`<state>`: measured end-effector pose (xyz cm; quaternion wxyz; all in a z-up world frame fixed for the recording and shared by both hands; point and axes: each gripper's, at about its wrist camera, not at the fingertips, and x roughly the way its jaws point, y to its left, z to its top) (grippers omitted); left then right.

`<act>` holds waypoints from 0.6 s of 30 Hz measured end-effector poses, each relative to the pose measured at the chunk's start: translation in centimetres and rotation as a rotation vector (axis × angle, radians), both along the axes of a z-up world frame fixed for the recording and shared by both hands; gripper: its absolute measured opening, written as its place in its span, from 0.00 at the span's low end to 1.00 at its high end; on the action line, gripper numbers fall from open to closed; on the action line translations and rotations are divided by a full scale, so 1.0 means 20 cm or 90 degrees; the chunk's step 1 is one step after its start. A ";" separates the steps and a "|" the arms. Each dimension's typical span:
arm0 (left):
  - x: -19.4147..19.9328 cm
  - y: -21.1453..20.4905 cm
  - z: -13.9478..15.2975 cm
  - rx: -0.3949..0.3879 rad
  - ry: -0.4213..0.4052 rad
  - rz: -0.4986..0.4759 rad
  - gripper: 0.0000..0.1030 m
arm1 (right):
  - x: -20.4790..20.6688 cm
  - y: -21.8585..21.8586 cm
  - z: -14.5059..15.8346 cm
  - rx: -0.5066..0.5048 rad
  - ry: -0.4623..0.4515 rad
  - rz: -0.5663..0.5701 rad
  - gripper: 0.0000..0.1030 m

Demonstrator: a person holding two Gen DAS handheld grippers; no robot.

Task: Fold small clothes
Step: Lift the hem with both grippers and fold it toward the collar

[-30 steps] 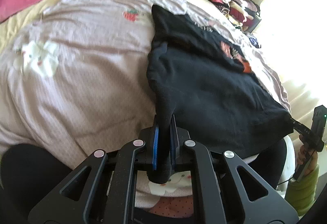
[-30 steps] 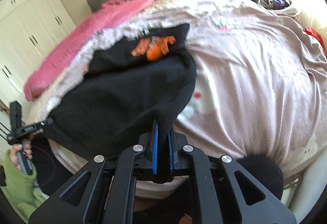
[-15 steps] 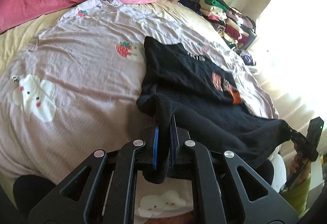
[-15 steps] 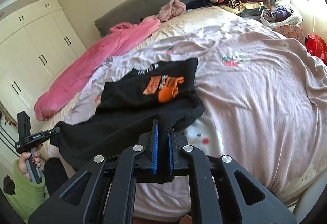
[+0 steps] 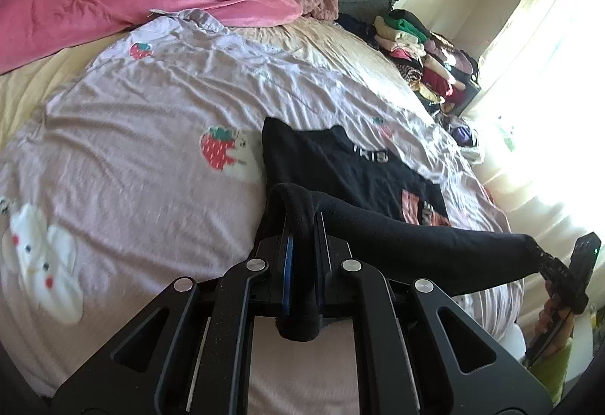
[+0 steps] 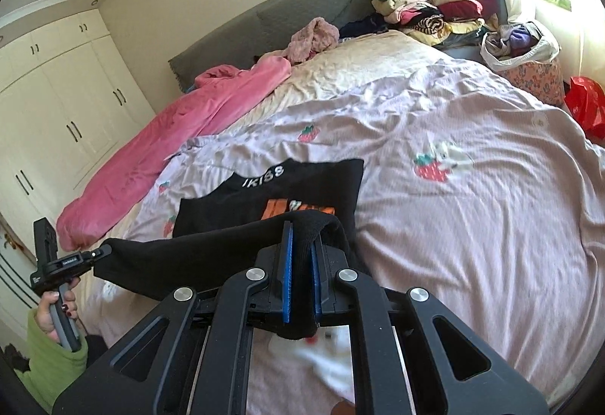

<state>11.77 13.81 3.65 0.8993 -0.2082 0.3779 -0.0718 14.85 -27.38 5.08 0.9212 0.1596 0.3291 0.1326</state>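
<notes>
1. Left gripper (image 5: 302, 263) and right gripper (image 6: 300, 275) each pinch a hem corner of the black shirt (image 5: 363, 169).
2. Shirt lies on the bed cover (image 5: 132, 150), near edge lifted taut.
3. Step: folding hem toward collar. Next, judged: carry both corners forward evenly, lay flat.

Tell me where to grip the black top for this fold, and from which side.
Grip the black top at its two near hem corners, from the near bed edge. The printed chest lies flat farther up the bed, so the hem is the free edge. The left gripper and right gripper each pinch a corner, hem stretched between.
</notes>
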 end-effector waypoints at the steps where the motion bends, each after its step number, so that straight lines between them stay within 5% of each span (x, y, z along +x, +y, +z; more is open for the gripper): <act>1: 0.04 0.00 0.00 -0.003 -0.002 0.000 0.03 | 0.03 0.00 0.00 0.001 0.002 -0.001 0.07; 18: 0.44 0.06 -0.05 -0.010 0.007 0.031 0.03 | 0.45 0.02 -0.06 -0.011 0.033 -0.050 0.07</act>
